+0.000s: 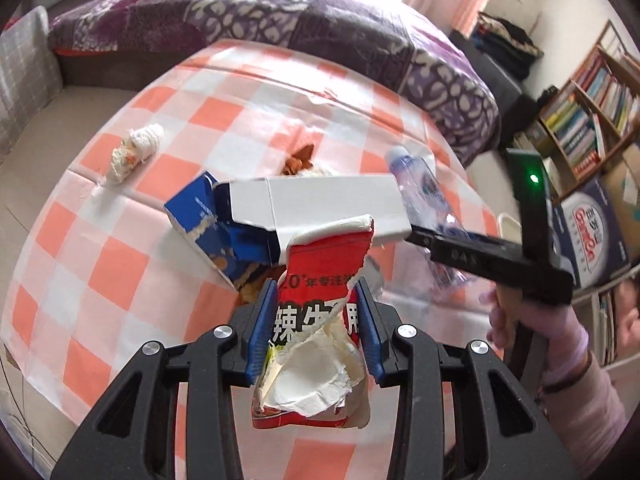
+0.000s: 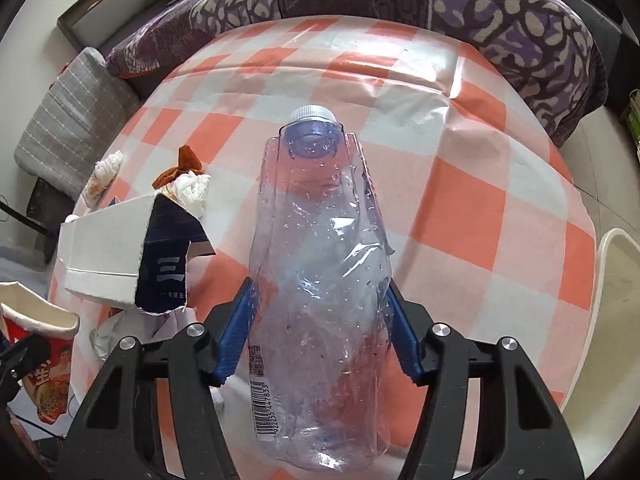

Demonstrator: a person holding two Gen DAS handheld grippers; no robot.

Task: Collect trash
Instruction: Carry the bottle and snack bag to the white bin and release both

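Note:
My left gripper [image 1: 318, 312] is shut on a torn red and white snack packet [image 1: 320, 344], held above the checked table [image 1: 120, 264]. My right gripper [image 2: 320, 320] is shut on a crushed clear plastic bottle [image 2: 320, 280] with a white cap; the bottle also shows in the left wrist view [image 1: 424, 196], held above the table. A torn blue and white carton [image 1: 288, 208] lies on the table; it also shows in the right wrist view [image 2: 120, 256]. A crumpled tissue [image 1: 136, 152] lies at the left, and brown peel with tissue [image 2: 184, 180] lies behind the carton.
A bed with a purple patterned quilt [image 1: 280, 12] runs behind the table. A bookshelf [image 1: 592, 108] and a cardboard box [image 1: 596, 236] stand at the right. A white chair [image 2: 616, 320] is at the table's right edge. A grey cushion [image 2: 72, 128] lies at the left.

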